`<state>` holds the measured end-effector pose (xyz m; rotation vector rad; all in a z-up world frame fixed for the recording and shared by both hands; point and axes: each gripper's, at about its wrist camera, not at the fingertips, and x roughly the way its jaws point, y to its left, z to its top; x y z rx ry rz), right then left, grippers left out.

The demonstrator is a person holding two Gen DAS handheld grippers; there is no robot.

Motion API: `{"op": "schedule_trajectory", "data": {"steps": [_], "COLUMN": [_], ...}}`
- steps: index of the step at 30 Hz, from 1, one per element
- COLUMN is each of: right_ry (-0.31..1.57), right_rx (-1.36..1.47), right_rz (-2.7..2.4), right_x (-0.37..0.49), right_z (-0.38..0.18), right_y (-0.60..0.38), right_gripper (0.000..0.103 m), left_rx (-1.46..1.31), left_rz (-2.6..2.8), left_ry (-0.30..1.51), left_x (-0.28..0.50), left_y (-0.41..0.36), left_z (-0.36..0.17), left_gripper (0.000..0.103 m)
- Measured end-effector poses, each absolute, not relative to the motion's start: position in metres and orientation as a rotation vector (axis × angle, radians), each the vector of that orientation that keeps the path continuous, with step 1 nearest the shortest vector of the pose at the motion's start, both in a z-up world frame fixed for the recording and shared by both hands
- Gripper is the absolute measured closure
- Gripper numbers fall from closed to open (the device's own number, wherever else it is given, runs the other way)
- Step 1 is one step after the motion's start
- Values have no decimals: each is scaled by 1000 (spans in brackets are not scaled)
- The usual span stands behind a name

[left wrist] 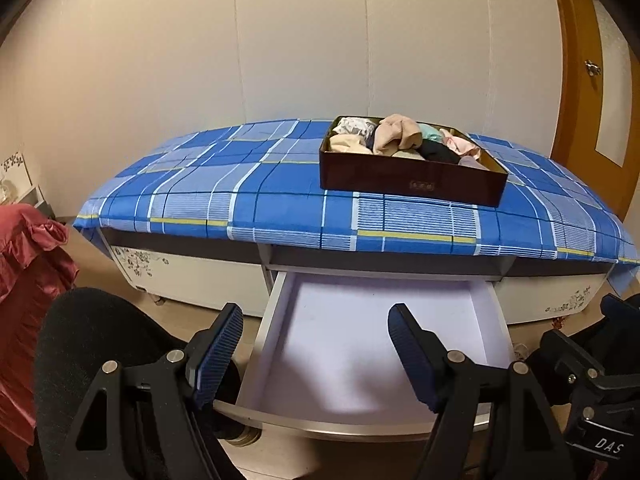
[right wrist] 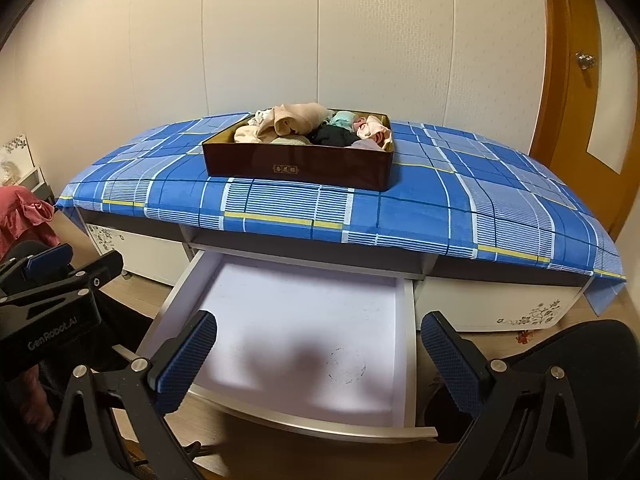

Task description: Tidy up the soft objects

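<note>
Below the box [right wrist: 298, 168] – drawer [right wrist: 410, 320] open, walls unobstructed.

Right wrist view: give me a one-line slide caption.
Open right gripper hovers over the pulled-out drawer, below a brown box of soft garments on the blue plaid cloth.

the drawer [right wrist: 296, 320] stands pulled out below the cabinet top, its white floor bare, open from above; its side walls and curved front lip hem it in. over it juts the edge of the blue checked cloth [right wrist: 360, 216]. on the cloth the dark box [right wrist: 296, 168] sits heaped with soft clothes [right wrist: 304, 124], with wide bare cloth to either side of it. both the left gripper [left wrist: 316, 356] and right gripper [right wrist: 320, 364] hang over the drawer, jaws apart with nothing between. a red fabric [left wrist: 32, 280] crowds the left.
</note>
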<state>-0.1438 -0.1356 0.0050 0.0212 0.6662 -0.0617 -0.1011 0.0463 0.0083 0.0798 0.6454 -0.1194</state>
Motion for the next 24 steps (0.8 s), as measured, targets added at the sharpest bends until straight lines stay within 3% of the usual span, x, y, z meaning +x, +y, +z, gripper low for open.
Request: {"op": "schedule_trajectory", "data": {"steps": [24], "right_ry": [679], "right_rx": [36], "right_rz": [-67], "right_x": [-142], "right_z": [4], "right_y": [-141], "right_gripper": [0], "left_rx": [91], "left_rz": [-158], "left_ry": [633], "left_x": [-104], "left_y": [42], "left_z": [10], "left_gripper": [27]}}
